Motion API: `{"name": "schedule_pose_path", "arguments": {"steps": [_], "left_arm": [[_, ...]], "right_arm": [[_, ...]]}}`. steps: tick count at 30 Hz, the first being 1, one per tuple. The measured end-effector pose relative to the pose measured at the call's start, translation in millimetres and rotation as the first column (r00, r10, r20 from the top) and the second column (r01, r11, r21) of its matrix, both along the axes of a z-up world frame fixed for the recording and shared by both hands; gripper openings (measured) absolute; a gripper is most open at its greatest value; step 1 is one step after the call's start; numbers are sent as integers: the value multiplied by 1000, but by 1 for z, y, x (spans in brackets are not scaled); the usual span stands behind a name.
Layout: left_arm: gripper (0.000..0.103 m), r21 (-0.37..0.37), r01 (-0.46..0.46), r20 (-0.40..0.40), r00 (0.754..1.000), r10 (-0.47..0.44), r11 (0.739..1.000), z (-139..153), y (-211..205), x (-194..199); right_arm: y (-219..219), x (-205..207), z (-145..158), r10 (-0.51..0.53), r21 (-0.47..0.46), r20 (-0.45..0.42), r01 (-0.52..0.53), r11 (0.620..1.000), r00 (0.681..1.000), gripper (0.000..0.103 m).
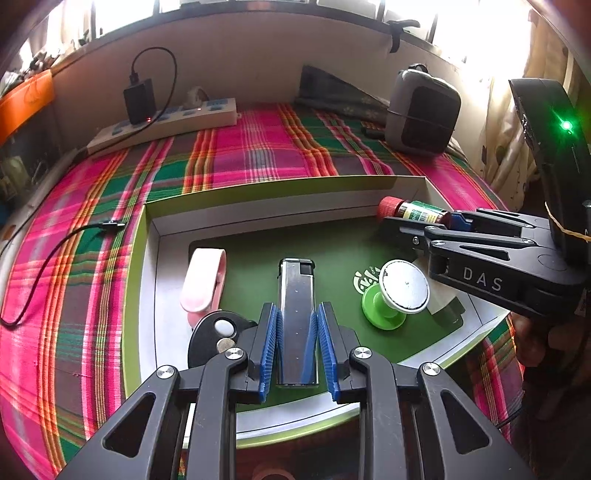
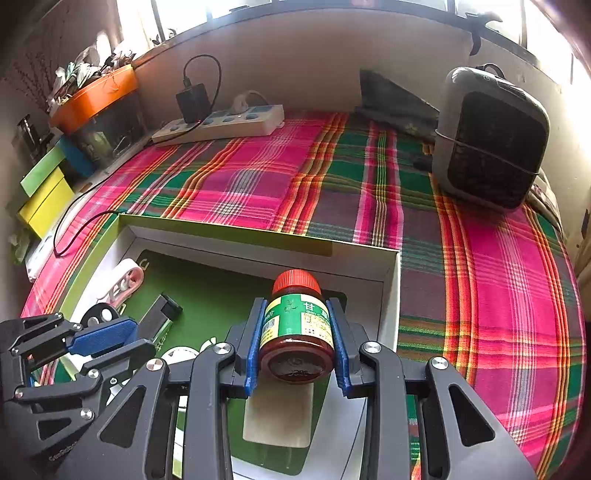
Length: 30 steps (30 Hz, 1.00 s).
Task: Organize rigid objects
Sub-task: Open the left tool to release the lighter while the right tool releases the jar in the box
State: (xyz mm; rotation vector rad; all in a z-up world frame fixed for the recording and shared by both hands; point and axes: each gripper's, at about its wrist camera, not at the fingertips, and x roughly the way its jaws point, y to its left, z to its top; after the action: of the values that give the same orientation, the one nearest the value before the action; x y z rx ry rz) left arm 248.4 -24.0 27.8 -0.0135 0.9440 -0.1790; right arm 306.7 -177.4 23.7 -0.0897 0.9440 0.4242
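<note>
Clamped at lower centre of the left wrist view, the silver lighter (image 1: 297, 317) is held by the left gripper (image 1: 297, 345) over the green-lined box (image 1: 258, 192); at right, the red-capped bottle (image 2: 297, 325) is gripped by the right gripper (image 2: 298, 343) near the box's far corner.

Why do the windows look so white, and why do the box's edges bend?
Left wrist view: the windows are blown out by daylight, and the fisheye lens bows the box rim. Right wrist view: the same white glare up top; the medicine bottle between the tongs is sharp, while the dark corners fade.
</note>
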Motion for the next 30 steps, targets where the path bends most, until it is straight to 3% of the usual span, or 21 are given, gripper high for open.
{"name": "schedule_pose_path", "arguments": {"steps": [15,19,30], "left_arm": [[36,10,-2,8,1000,2,1000,4,0,-4],[37,6,3,8,1000,-3,1000,9,1,-8],[39,14,1,41,999,-1,1000,23,0,-29]], "right_arm": [[1,-2,1,-14,3,1,14,1000,1000,36],[0,-5,5,-17,9,8,17,1000,1000,41],[-6,-23,21,-39,30,41,38,999,998,42]]}}
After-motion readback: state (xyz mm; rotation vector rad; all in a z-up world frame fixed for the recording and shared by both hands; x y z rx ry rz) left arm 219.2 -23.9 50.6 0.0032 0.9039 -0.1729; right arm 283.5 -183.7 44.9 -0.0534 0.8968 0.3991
